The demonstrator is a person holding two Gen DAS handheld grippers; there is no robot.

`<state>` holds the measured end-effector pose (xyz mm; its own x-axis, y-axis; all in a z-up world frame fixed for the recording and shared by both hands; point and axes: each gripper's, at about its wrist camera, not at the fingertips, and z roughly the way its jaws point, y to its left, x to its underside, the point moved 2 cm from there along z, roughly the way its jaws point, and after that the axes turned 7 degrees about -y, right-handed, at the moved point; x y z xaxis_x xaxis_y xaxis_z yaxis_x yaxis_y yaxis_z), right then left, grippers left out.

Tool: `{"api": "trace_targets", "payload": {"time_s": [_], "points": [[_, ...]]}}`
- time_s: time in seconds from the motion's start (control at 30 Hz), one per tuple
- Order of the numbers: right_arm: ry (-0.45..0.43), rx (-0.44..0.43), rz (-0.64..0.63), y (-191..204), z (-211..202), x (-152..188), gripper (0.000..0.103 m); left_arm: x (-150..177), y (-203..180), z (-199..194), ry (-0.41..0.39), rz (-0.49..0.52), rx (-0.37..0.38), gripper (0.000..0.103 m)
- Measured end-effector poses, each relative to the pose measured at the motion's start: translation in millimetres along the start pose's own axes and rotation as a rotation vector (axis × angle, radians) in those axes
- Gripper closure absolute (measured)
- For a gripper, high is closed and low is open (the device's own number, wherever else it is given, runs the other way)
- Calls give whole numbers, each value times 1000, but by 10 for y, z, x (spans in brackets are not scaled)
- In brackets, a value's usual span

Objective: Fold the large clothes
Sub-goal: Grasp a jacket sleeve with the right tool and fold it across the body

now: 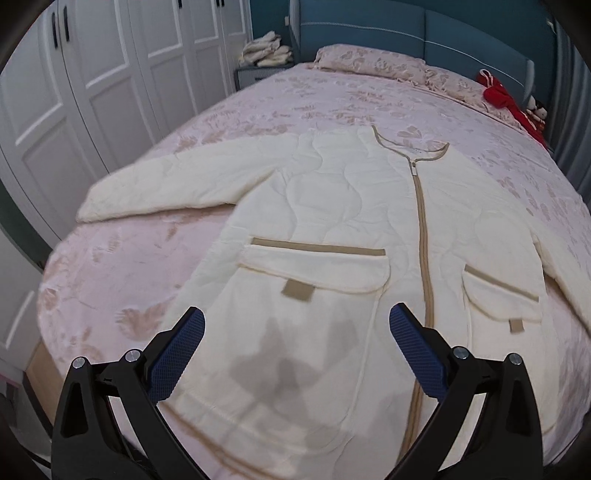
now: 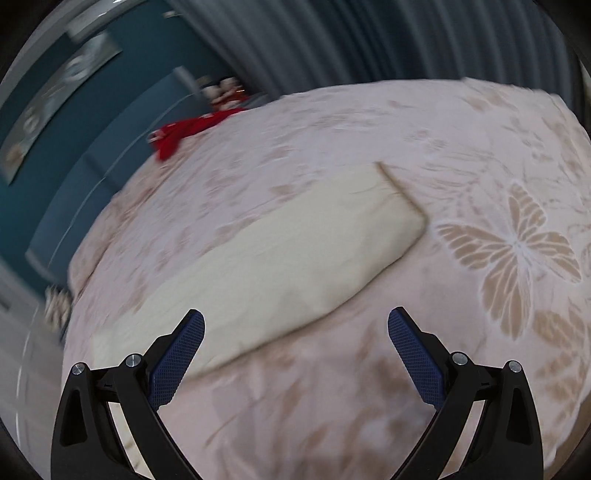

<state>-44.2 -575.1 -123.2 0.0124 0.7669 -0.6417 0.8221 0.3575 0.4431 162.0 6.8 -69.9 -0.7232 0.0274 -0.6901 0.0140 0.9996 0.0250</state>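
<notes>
Nearest in the left wrist view, the left gripper [image 1: 296,325] hangs with its jaws spread wide and nothing between them, its blue textured pads [image 1: 177,356] poised above the lower front of a cream quilted jacket [image 1: 314,221]. The gripper's shadow falls on the cloth just under it. The jacket lies flat and face up on the bed [image 1: 129,295], zipped along a tan zipper [image 1: 423,240] that runs from hem to collar. Two flap pockets with tan trim sit either side of it, the left pocket [image 1: 314,273] just ahead of the pads and the right pocket [image 1: 502,295] past the zipper. One sleeve [image 1: 159,188] stretches out sideways toward the bed's edge, with bare bedspread below it.

The right gripper [image 2: 295,325] is likewise splayed and empty, held over the pink leaf-and-butterfly bedspread [image 2: 517,251]. Ahead of it lies the jacket's other sleeve [image 2: 277,258], smooth and padded, ending at a tan-edged cuff [image 2: 402,192]; this view is smeared, so the seams cannot be made out. Open bedspread surrounds the sleeve on all sides.

Farther off, a pillow [image 1: 373,61] rests against the blue headboard [image 1: 406,33], with a red garment [image 1: 506,99] near the far corner. White wardrobe doors [image 1: 110,74] stand beside the bed, and folded pale cloths [image 1: 266,50] are piled on a small stand.
</notes>
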Motion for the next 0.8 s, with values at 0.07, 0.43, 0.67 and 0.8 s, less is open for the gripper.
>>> {"api": "trace_targets", "payload": {"time_s": [0.07,0.43,0.67,0.8], "points": [[-5,37,14,-105,154,-55,5,-20,-33,128,22,-32,9,5],[13,89,63,-114,687,-145,57,-80,-111,540,56,-88,29,5],[-43,-120,-51,860,515,-194,92,-234,-38,613,17,-100,51,5],[-36,-358,-219,1968,126,119,92,-331,72,612,-8,-132,63,5]]}}
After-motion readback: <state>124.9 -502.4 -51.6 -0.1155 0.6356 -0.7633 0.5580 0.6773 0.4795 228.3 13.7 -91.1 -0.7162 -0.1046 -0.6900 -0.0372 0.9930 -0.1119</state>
